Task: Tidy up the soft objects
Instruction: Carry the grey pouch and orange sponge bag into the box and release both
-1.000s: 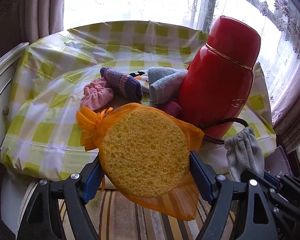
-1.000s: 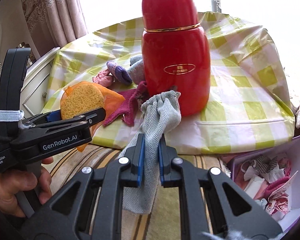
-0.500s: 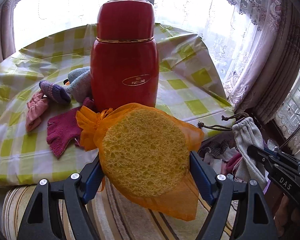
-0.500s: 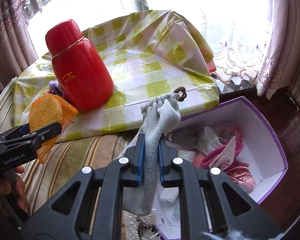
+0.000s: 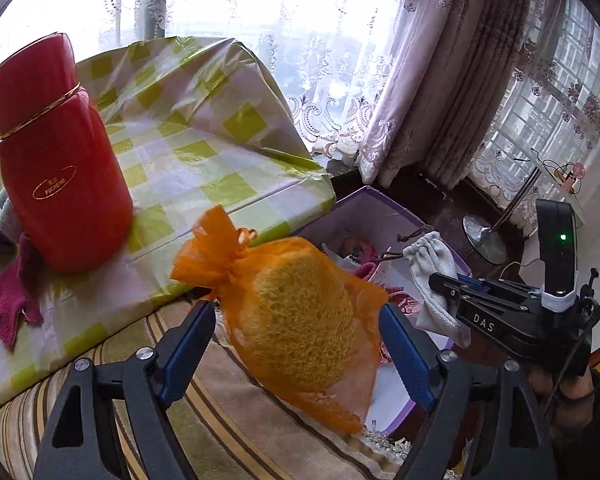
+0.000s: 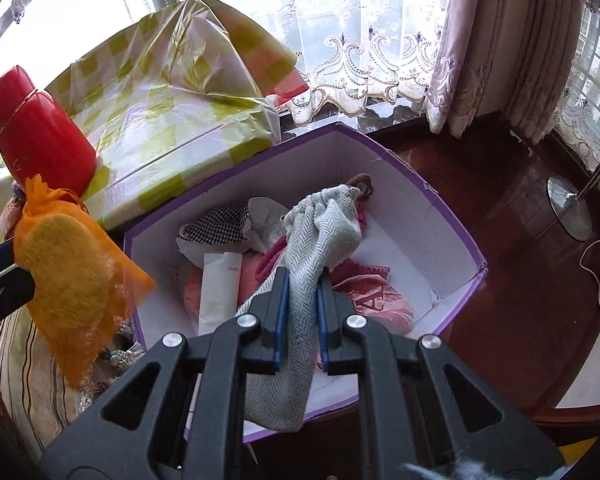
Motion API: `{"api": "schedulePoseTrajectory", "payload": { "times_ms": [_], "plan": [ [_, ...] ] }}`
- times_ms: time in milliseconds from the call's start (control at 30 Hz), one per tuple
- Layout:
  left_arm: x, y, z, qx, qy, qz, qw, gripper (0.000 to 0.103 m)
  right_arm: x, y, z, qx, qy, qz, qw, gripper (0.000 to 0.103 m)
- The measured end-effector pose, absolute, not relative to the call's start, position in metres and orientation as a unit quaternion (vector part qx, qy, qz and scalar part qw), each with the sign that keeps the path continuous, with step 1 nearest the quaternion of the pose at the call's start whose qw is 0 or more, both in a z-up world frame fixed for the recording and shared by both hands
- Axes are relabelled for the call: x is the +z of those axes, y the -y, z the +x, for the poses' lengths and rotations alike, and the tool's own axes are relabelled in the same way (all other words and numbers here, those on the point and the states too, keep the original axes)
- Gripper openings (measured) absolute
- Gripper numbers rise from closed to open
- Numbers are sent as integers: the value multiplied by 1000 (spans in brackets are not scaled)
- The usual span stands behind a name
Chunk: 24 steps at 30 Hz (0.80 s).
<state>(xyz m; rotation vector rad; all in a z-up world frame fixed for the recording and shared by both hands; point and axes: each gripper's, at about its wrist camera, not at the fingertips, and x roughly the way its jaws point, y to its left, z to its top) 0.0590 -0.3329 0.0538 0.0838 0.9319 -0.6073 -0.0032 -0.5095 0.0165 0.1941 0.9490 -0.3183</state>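
Observation:
My left gripper (image 5: 296, 328) is shut on a yellow sponge in an orange mesh bag (image 5: 296, 320) and holds it in the air at the near left edge of the purple box (image 5: 384, 204). The bag also shows in the right wrist view (image 6: 72, 272). My right gripper (image 6: 302, 280) is shut on a grey herringbone drawstring pouch (image 6: 324, 228) and holds it over the open purple box (image 6: 452, 252). That pouch shows in the left wrist view (image 5: 428, 264). The box holds pink cloths, a checked cloth and a white tube.
A red flask (image 5: 56, 160) stands on the green-checked tablecloth (image 5: 204, 152), with a magenta glove (image 5: 12, 304) beside it. A striped cushion (image 5: 228, 424) lies below my left gripper. A lamp base (image 6: 570, 208) stands on the dark wood floor. Curtains hang behind.
Both grippers have swung right, away from the table and toward the purple box. The pouch is now over the box and the sponge bag is at its edge.

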Motion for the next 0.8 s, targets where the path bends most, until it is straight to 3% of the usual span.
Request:
{"api": "schedulePoseTrajectory", "payload": {
  "times_ms": [100,167,233,800],
  "plan": [
    [47,344,60,-298,-455,47,838,88,17,519,-5,-163,-454,100,870,30],
    [44,343,59,-291,-460,48,838,88,20,520,-5,-165,-448,98,873,49],
    [42,338,61,-280,-465,43,839,88,22,518,-4,-163,-442,96,877,56],
    [39,287,73,-209,-461,24,862,88,32,444,20,-62,-442,74,892,56]
  ]
}}
